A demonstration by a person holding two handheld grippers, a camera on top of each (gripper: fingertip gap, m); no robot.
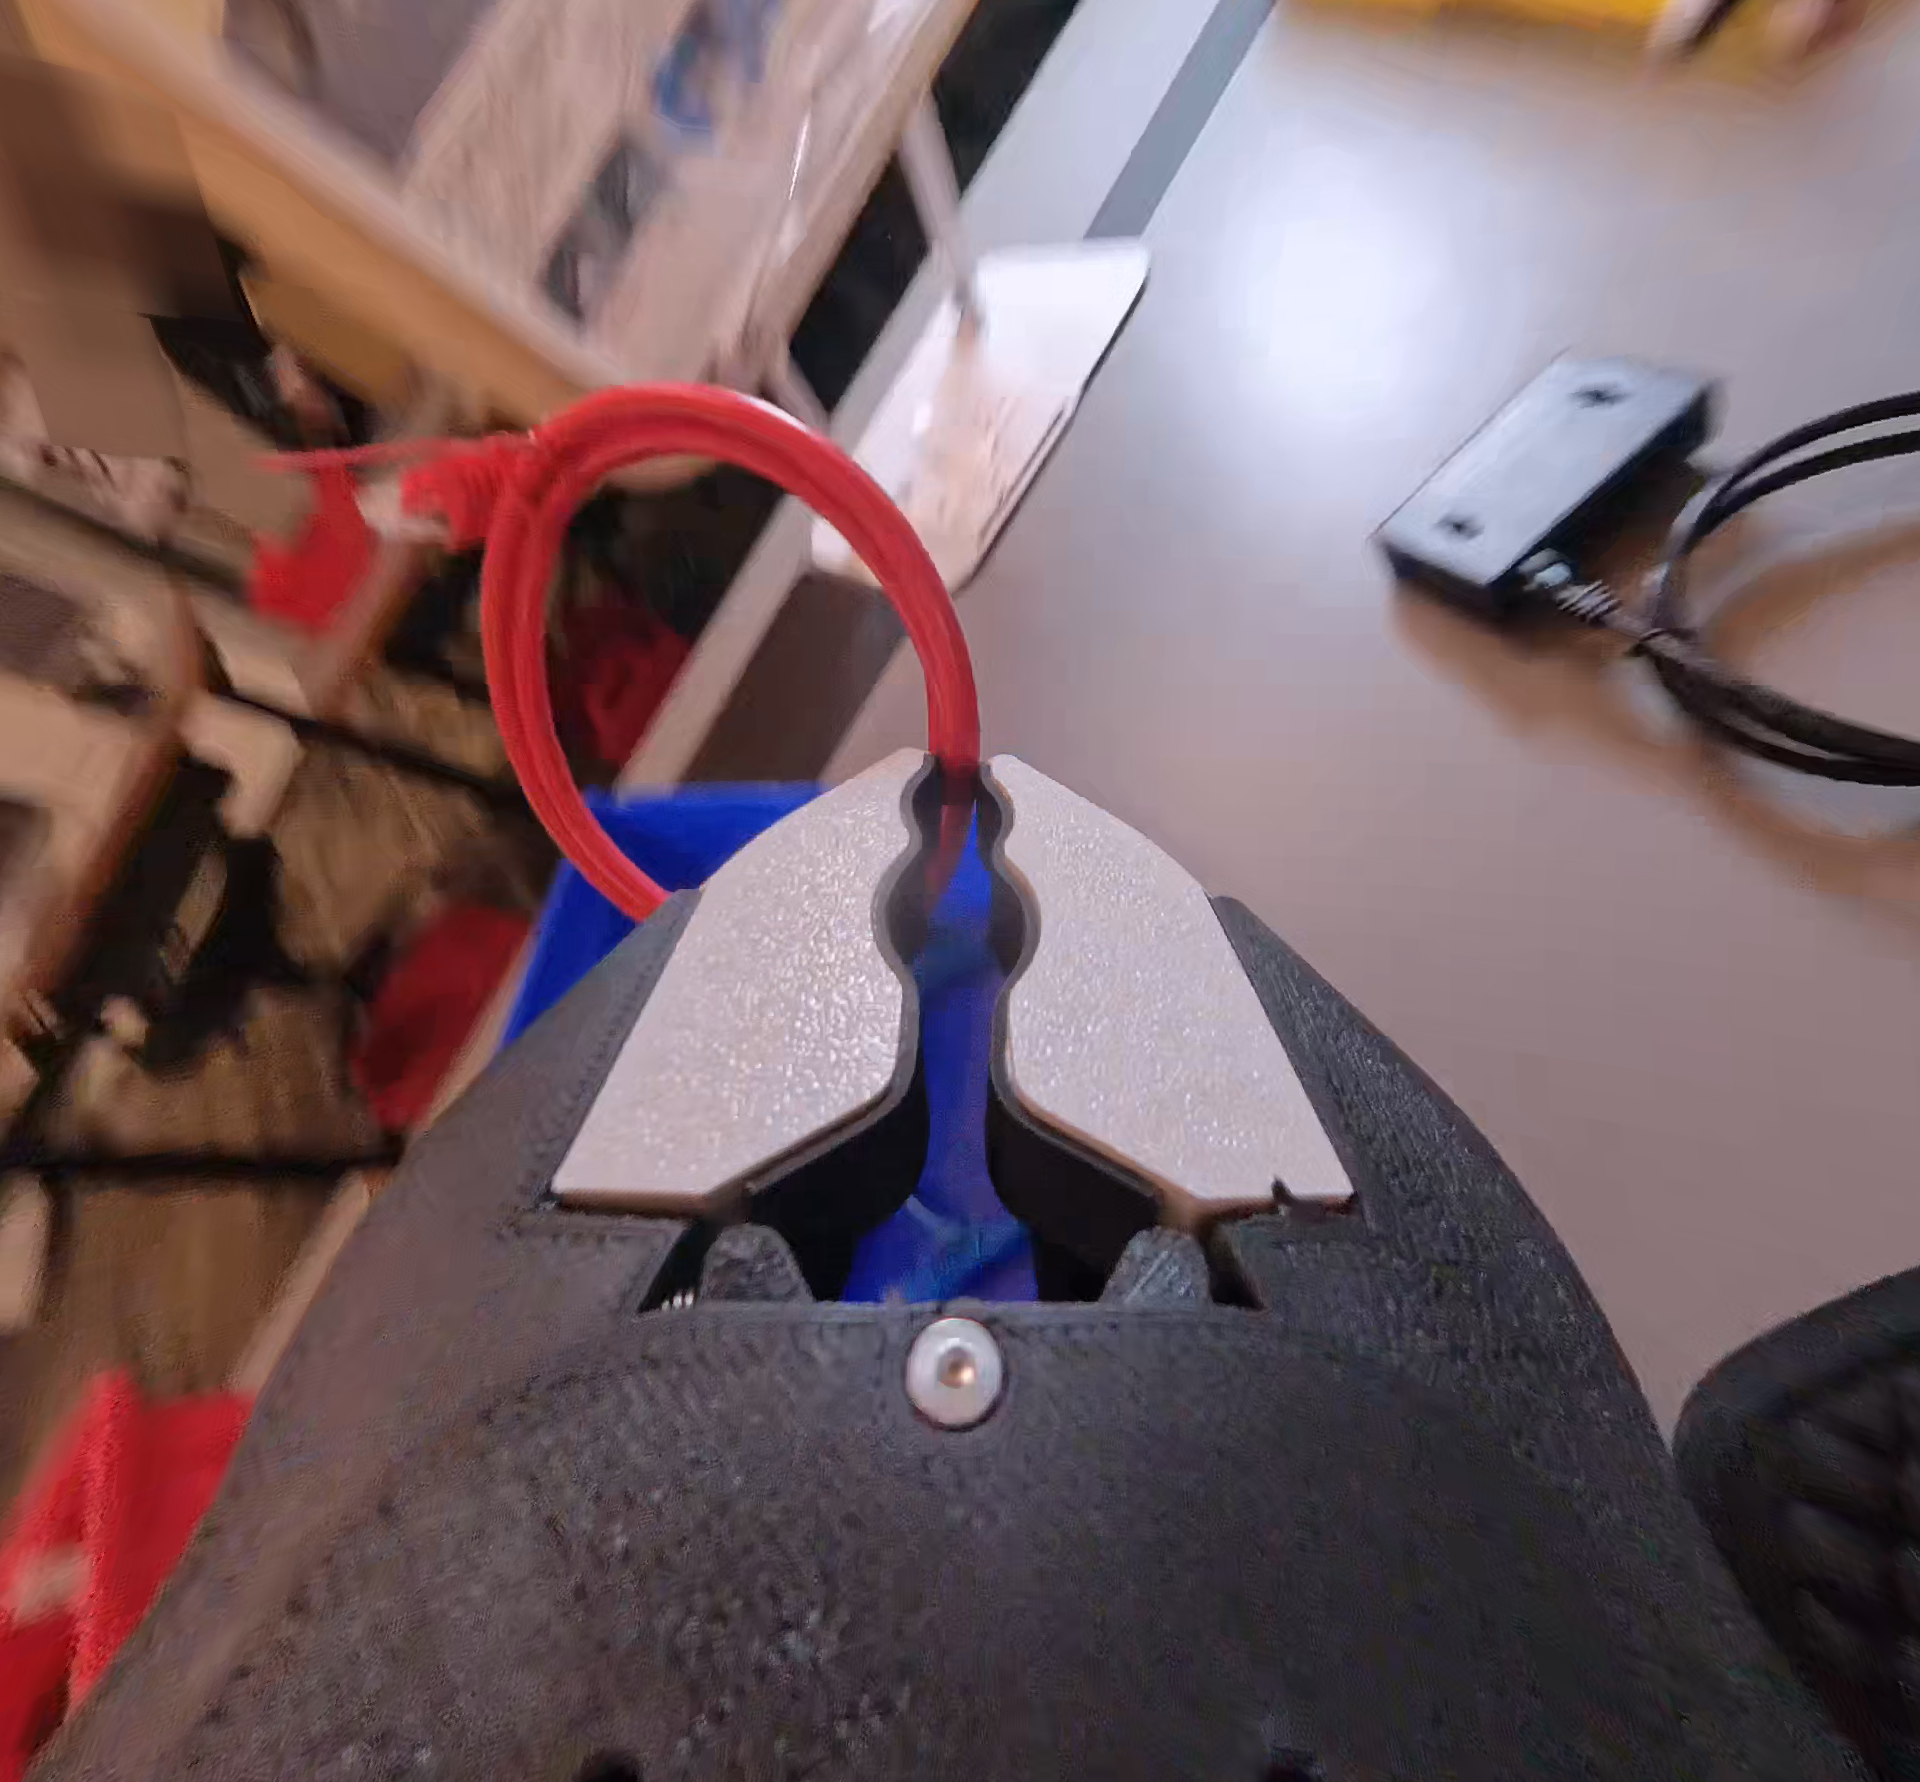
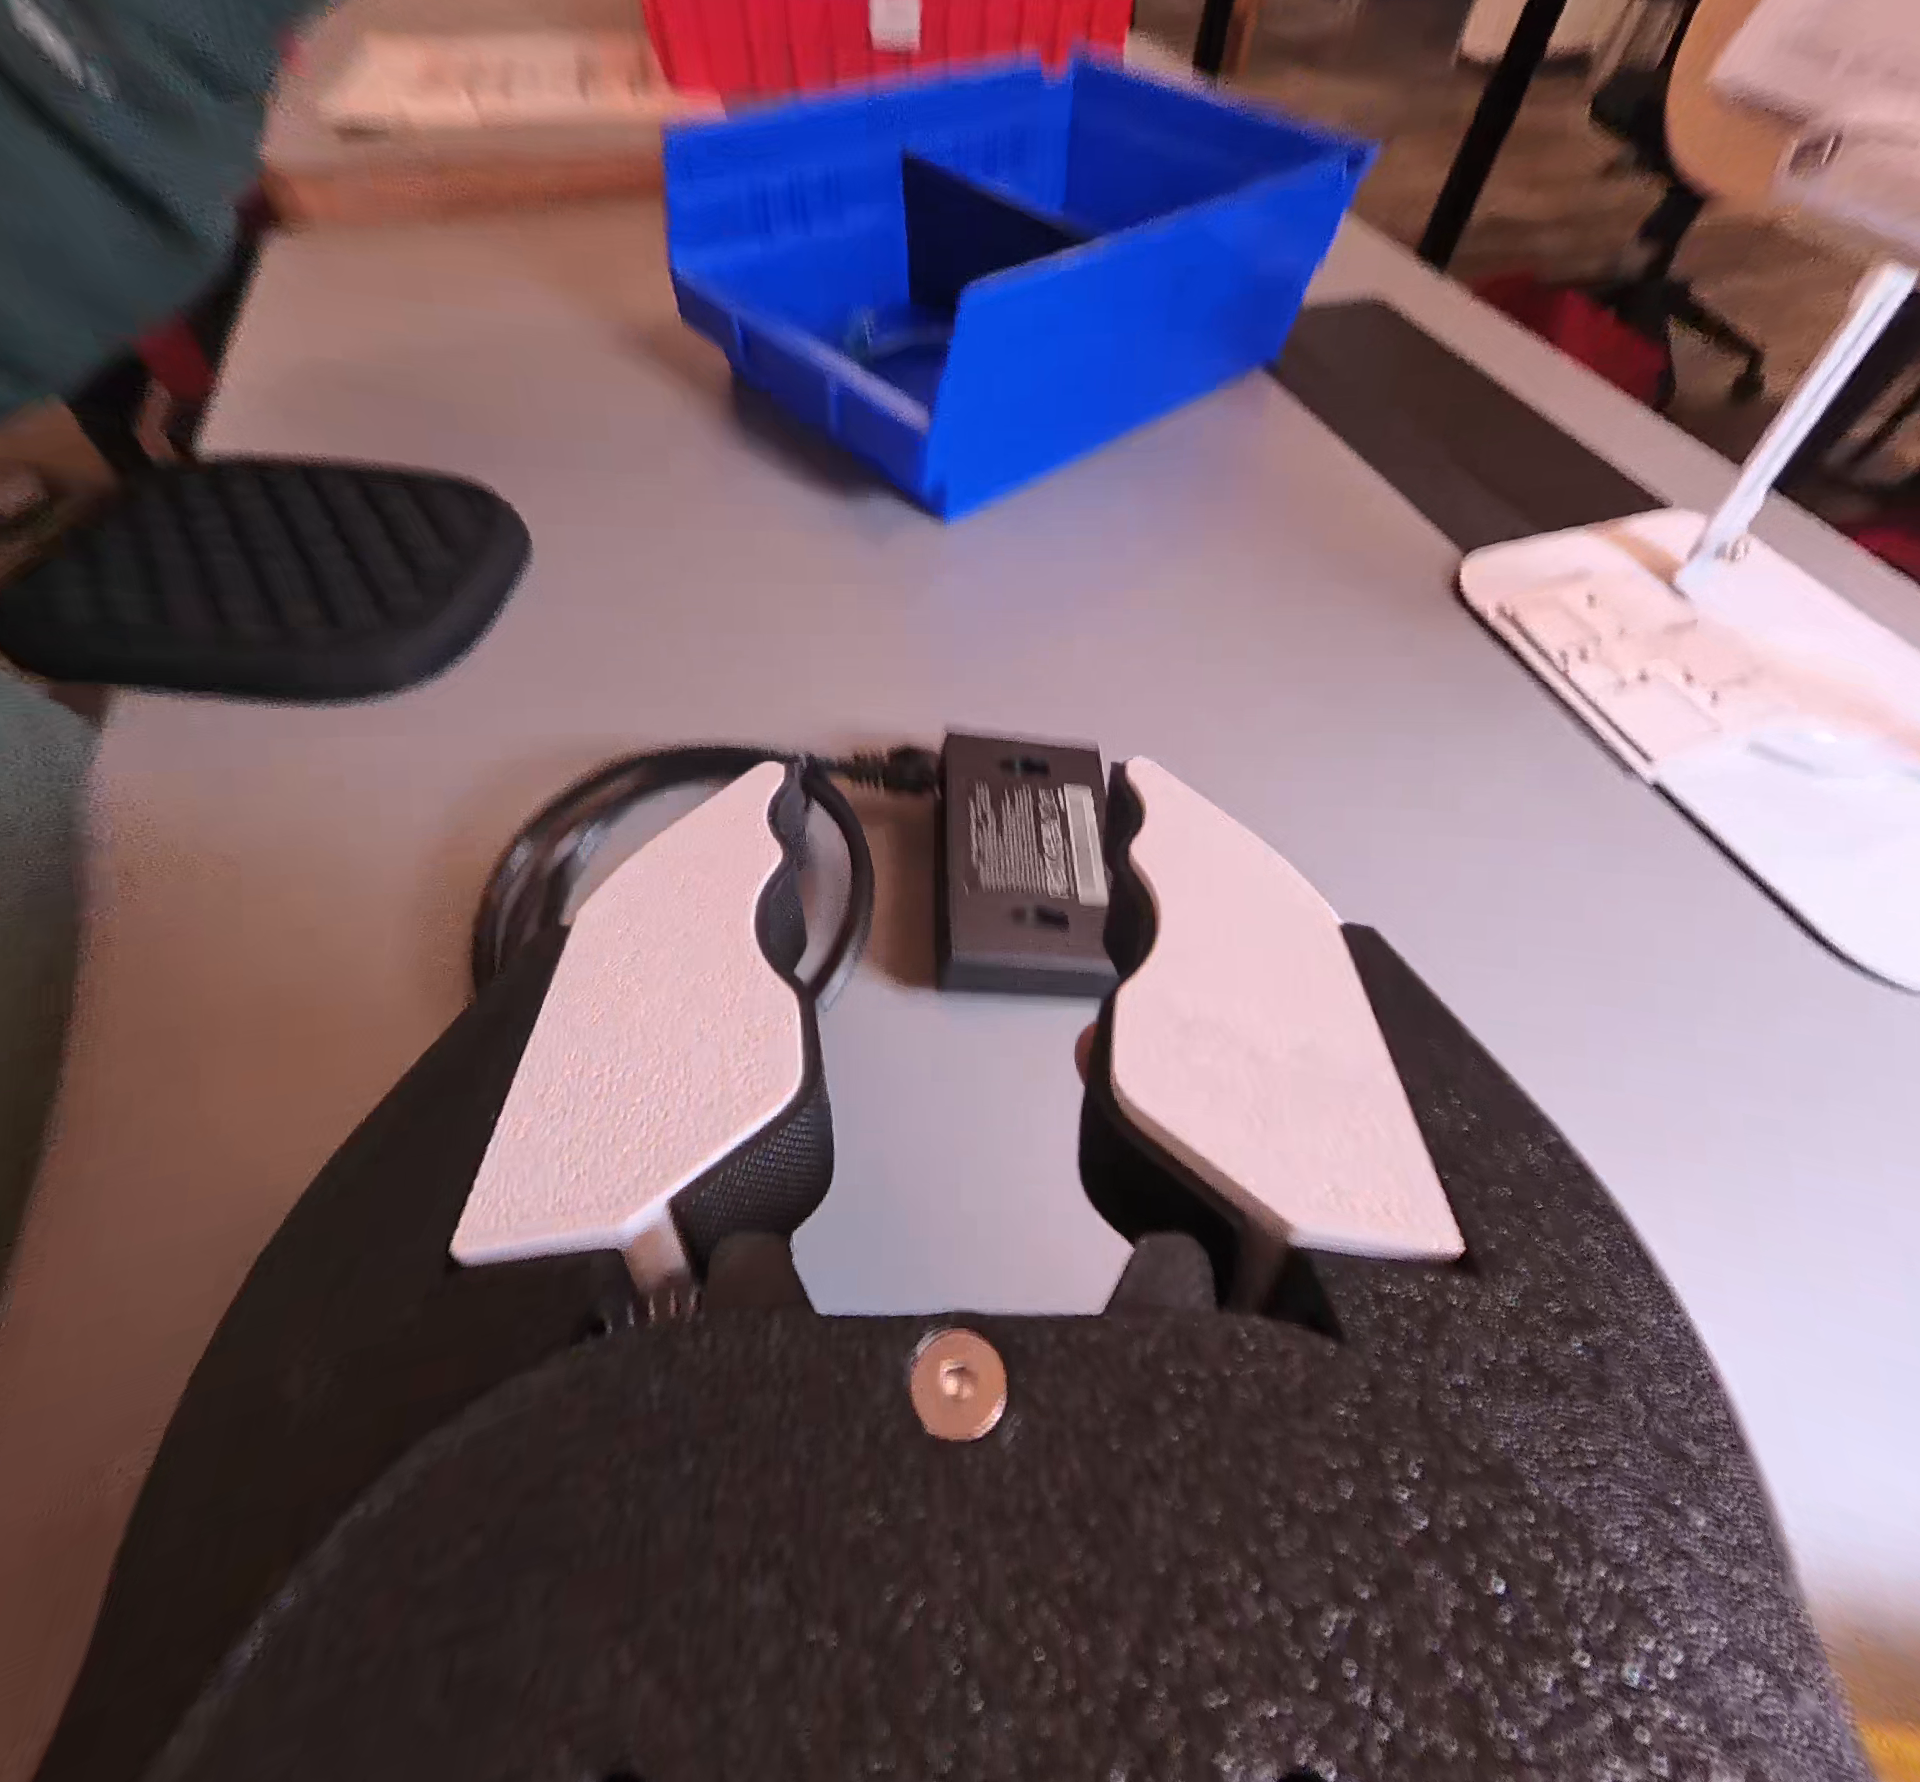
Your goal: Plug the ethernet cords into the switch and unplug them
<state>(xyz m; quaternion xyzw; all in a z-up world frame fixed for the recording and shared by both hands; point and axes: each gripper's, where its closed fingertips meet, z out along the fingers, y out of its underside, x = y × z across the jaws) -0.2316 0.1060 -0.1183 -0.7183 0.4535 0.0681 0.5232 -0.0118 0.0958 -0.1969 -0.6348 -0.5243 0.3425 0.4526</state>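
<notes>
The left tool (image 1: 951, 776) is clamped on a looped red cord (image 1: 727, 506). The right tool (image 2: 951, 859) is held apart over the black switch (image 2: 1029, 859) on the surface (image 2: 1299, 672).

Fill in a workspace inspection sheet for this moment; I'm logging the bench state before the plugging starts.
Surface: grey table, mostly bare.
Job's things: black switch lies flat on the table with a black cable at one end; coiled red ethernet cord, tied in a loop, is held up in the air.
Clutter: blue bin with a divider; white lamp base.
Grippers: left gripper shut on the red ethernet cord; right gripper open, hovering just short of the switch.
Cables: black cable loops on the table beside the switch.
Surroundings: red crate behind the bin; blurred shelving at left.
</notes>
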